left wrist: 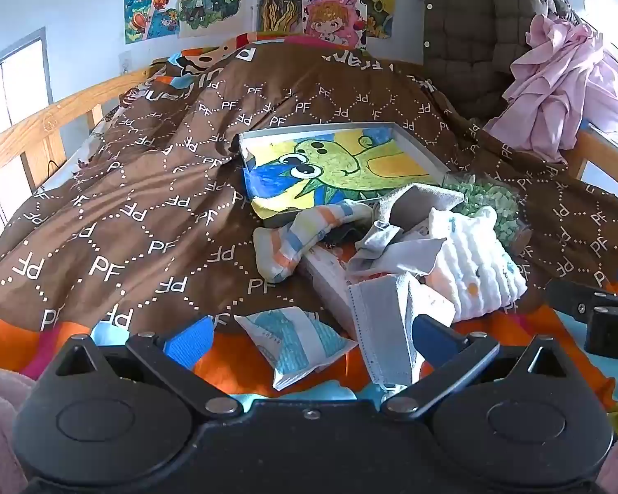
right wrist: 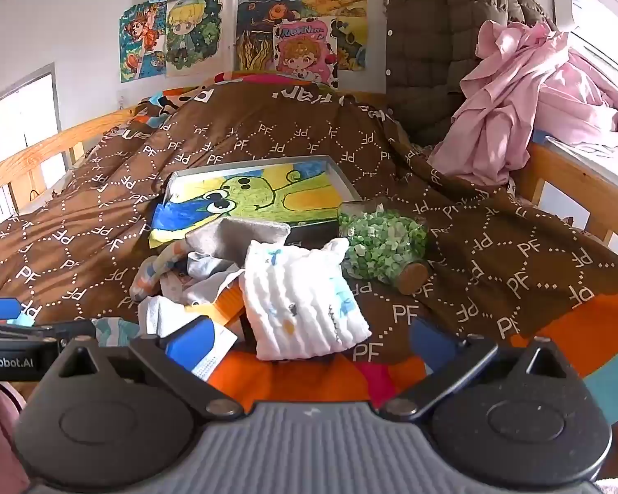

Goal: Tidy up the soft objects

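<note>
A heap of soft things lies on the brown quilt [left wrist: 144, 206]. In the left wrist view I see a striped sock [left wrist: 305, 234], grey cloths [left wrist: 395, 243], a white ribbed towel [left wrist: 478, 263], a grey face mask [left wrist: 387, 329] and a small blue-white packet [left wrist: 296, 341]. My left gripper [left wrist: 309, 339] is open around the packet, its right finger against the mask. In the right wrist view my right gripper [right wrist: 309, 339] is open, just in front of the white towel [right wrist: 305, 300], which lies between the fingers.
A framed cartoon picture [left wrist: 338, 160] lies on the quilt behind the heap. A jar of green bits [right wrist: 385, 245] lies on its side to the right. A pink garment [right wrist: 515, 99] and a dark padded coat [right wrist: 428, 41] hang at right. Wooden bed rails [left wrist: 33, 131] run along both sides.
</note>
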Action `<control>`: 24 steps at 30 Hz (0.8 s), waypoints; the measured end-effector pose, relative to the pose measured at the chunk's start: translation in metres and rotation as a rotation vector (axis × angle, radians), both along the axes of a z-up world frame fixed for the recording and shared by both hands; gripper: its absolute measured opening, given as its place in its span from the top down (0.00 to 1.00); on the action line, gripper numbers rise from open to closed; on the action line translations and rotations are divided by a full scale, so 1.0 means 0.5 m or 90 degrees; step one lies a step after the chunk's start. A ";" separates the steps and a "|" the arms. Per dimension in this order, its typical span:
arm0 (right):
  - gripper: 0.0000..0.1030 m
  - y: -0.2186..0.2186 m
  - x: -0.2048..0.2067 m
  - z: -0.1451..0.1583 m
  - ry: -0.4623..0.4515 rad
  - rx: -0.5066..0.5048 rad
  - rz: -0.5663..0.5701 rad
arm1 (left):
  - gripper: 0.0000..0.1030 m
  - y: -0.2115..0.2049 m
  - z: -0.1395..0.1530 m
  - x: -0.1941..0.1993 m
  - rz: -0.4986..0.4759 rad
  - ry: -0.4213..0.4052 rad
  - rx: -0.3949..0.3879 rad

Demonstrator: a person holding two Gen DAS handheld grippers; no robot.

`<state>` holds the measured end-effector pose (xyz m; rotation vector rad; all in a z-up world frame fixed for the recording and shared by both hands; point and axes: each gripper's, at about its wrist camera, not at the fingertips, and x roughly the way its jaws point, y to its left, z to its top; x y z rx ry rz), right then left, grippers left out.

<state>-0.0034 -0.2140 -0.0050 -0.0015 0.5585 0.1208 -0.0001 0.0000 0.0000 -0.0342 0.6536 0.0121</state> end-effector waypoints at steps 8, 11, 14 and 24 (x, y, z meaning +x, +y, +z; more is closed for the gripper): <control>0.00 0.001 0.002 0.000 0.003 -0.003 0.000 | 0.01 0.001 0.001 -0.003 0.002 0.002 -0.001; 0.00 0.000 0.004 -0.001 0.006 -0.002 0.000 | 0.01 0.000 0.000 -0.001 0.002 0.004 0.000; 0.00 0.001 0.004 -0.002 0.006 -0.002 0.000 | 0.01 0.000 0.000 -0.001 0.000 0.005 0.001; 0.00 0.004 0.006 -0.004 0.008 -0.003 0.000 | 0.01 0.000 0.000 0.000 0.001 0.009 0.001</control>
